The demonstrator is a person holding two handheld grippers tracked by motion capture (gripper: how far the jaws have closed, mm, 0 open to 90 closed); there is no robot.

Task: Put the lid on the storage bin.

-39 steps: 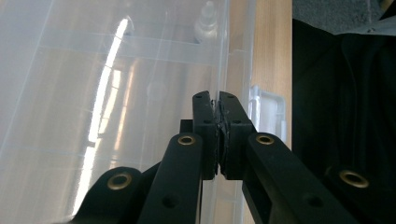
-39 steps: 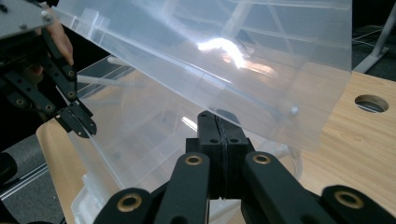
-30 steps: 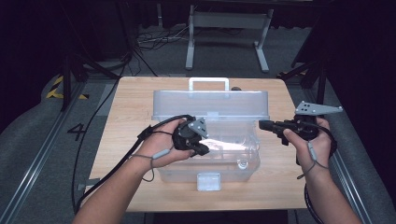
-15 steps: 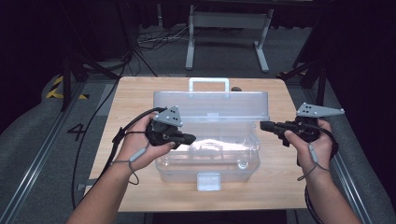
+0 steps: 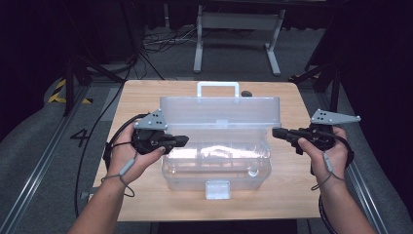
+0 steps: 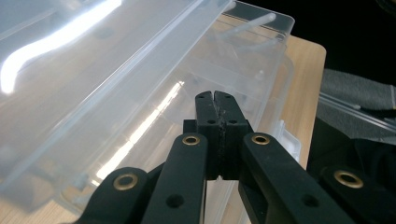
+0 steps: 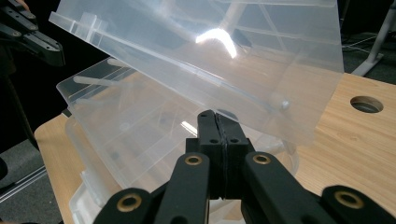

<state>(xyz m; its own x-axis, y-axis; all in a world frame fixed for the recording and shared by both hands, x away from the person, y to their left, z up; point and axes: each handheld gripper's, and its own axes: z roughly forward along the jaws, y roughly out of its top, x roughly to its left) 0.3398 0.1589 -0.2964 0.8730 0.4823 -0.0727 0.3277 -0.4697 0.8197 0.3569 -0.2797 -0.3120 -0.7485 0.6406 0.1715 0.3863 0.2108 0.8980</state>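
The clear box (image 5: 216,161) stands open in the middle of the surface (image 5: 292,195). My left claw (image 5: 181,141) and right claw (image 5: 276,132), both closed and empty, flank it; I should approach its lid (image 5: 221,112) slowly and evenly.

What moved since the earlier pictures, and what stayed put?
The left gripper slid left, from over the middle of the clear box to its left end. Its jaws are shut with nothing between them. The box's lid stayed raised, the box stayed in place on the table, and the right gripper stayed at the box's right end, jaws shut.
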